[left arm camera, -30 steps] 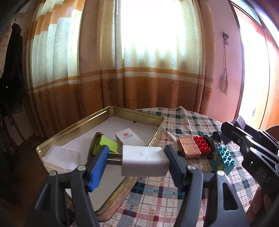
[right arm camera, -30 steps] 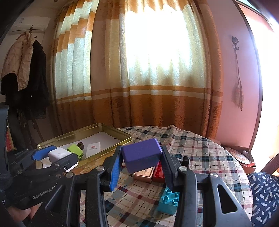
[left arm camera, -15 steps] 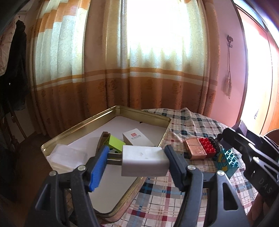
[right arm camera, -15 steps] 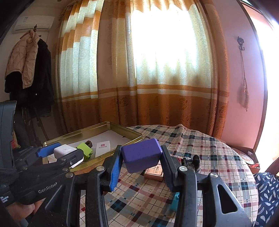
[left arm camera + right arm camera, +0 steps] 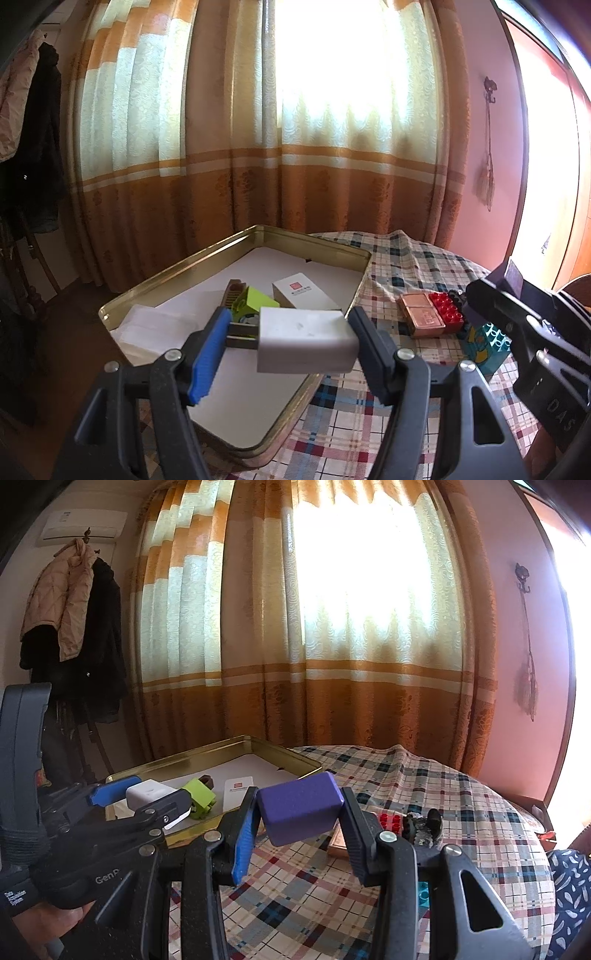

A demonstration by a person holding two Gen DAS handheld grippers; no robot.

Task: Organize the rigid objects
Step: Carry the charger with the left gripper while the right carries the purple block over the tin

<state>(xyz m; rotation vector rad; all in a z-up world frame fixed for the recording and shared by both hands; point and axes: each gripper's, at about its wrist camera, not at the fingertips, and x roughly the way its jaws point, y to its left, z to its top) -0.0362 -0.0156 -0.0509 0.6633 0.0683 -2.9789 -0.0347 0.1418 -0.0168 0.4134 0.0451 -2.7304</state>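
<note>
My left gripper (image 5: 291, 341) is shut on a white plug adapter (image 5: 306, 341), its metal prongs against the blue pad, held above the near end of a gold tin tray (image 5: 221, 251). Inside the tray lie a lime green brick (image 5: 255, 301), a brown comb (image 5: 232, 290) and a white box with a red square (image 5: 304, 295). My right gripper (image 5: 299, 812) is shut on a purple block (image 5: 301, 810), over the checked tablecloth to the right of the tray. The left gripper (image 5: 144, 797) with the white adapter (image 5: 149, 794) shows at the left of the right wrist view.
On the tablecloth (image 5: 406, 258) right of the tray sit a copper-coloured box (image 5: 421, 315), a red studded brick (image 5: 447, 314), a teal brick (image 5: 491, 345) and a dark object (image 5: 424, 825). Curtains hang behind the table; coats (image 5: 70, 616) hang at the left.
Both views have shifted slightly, so the tray and bricks sit a bit further right in the frames. Both grips are unchanged.
</note>
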